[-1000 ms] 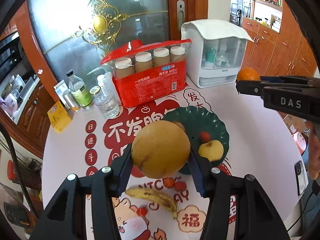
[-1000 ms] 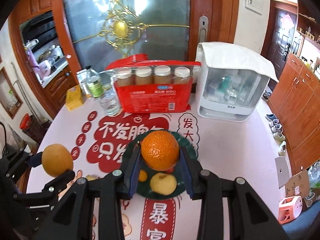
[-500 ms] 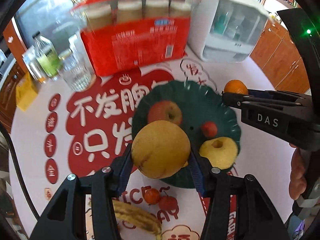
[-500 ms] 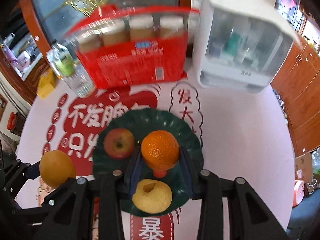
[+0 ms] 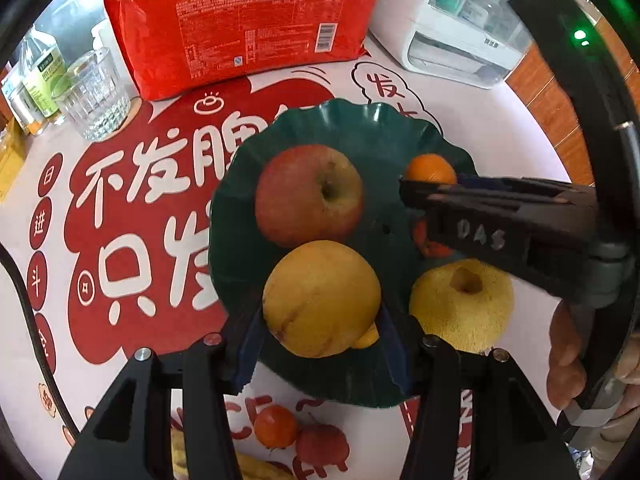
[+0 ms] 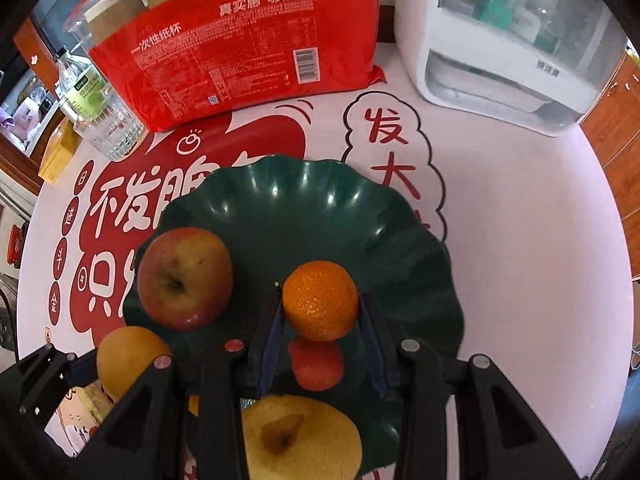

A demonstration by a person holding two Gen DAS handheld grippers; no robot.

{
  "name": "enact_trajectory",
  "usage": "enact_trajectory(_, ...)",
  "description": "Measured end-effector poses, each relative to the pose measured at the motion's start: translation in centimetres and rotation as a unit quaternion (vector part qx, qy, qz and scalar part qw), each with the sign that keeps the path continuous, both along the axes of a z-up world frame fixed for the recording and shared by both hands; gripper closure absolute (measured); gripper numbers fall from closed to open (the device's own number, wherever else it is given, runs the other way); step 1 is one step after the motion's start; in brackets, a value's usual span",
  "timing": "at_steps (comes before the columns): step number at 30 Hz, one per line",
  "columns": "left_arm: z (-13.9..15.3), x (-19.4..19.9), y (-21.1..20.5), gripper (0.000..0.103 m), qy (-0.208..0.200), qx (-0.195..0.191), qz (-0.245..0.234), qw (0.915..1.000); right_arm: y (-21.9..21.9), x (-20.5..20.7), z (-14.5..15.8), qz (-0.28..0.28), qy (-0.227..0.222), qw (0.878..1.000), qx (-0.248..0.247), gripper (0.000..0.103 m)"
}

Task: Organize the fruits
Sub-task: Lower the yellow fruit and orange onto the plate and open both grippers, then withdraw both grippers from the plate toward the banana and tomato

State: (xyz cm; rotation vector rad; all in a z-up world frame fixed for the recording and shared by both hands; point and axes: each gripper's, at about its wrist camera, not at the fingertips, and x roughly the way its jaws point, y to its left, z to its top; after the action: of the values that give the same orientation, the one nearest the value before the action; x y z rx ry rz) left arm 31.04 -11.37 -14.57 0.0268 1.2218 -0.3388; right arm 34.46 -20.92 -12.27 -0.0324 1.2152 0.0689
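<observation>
Pale pink tablecloth (image 5: 472, 120) with big red cartoon lettering covers the round table, and from the left wrist view a red pack of paper cups (image 5: 244, 20) stands at the far side, beyond the left gripper (image 5: 320, 332). Next to it on the left there's a clear ribbed glass (image 5: 94, 96) and a green-labelled bottle (image 5: 44, 76), and a white countertop appliance (image 5: 460, 28) on the right. That gripper is pinching a yellow-brown pear (image 5: 320, 300) over the near rim of the green plate (image 5: 360, 140). On the plate ahead of it sits a red apple (image 5: 308, 196), with a yellow apple (image 5: 460, 304) to its right. Two small red fruits (image 5: 300, 436) lie on the cloth below its fingers.

Right wrist view: same cloth, wooden cabinets (image 6: 616, 120) off to the right edge. The right gripper (image 6: 320, 320) has its pads clamped on an orange (image 6: 320, 300) above the plate (image 6: 300, 200), with a small red fruit (image 6: 316, 364) right under it.
</observation>
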Motion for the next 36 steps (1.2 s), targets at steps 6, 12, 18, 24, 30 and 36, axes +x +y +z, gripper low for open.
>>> enact_trajectory(6, 0.0, 0.3, -0.3, 0.038, -0.002, -0.002, -0.003, 1.0000, 0.3, 0.3, -1.3, 0.005, 0.008, 1.000, -0.012, 0.064)
enact_trajectory(12, 1.1, -0.3, 0.1, 0.013, -0.018, 0.000, 0.003, 0.9998, 0.4, -0.2, -0.8, 0.010, -0.008, 1.000, -0.006, 0.055)
enact_trajectory(18, 2.2, -1.0, 0.3, 0.013, -0.021, -0.007, -0.001, 0.9998, 0.2, -0.9, 0.7, 0.011, -0.029, 1.000, -0.003, 0.049)
enact_trajectory(24, 3.7, -2.4, 0.7, 0.013, -0.033, -0.002, 0.000, 0.9995, 0.3, -1.7, 2.1, 0.011, -0.038, 0.999, 0.005, 0.049)
enact_trajectory(30, 5.9, -3.6, 1.3, 0.013, -0.056, 0.003, 0.004, 0.9984, 0.9, -3.0, 3.3, 0.016, -0.048, 0.999, 0.013, 0.049)
enact_trajectory(36, 8.1, -5.3, 1.9, 0.013, -0.072, 0.008, 0.010, 0.9973, 1.8, -4.7, 5.0, 0.027, -0.061, 0.998, 0.018, 0.049)
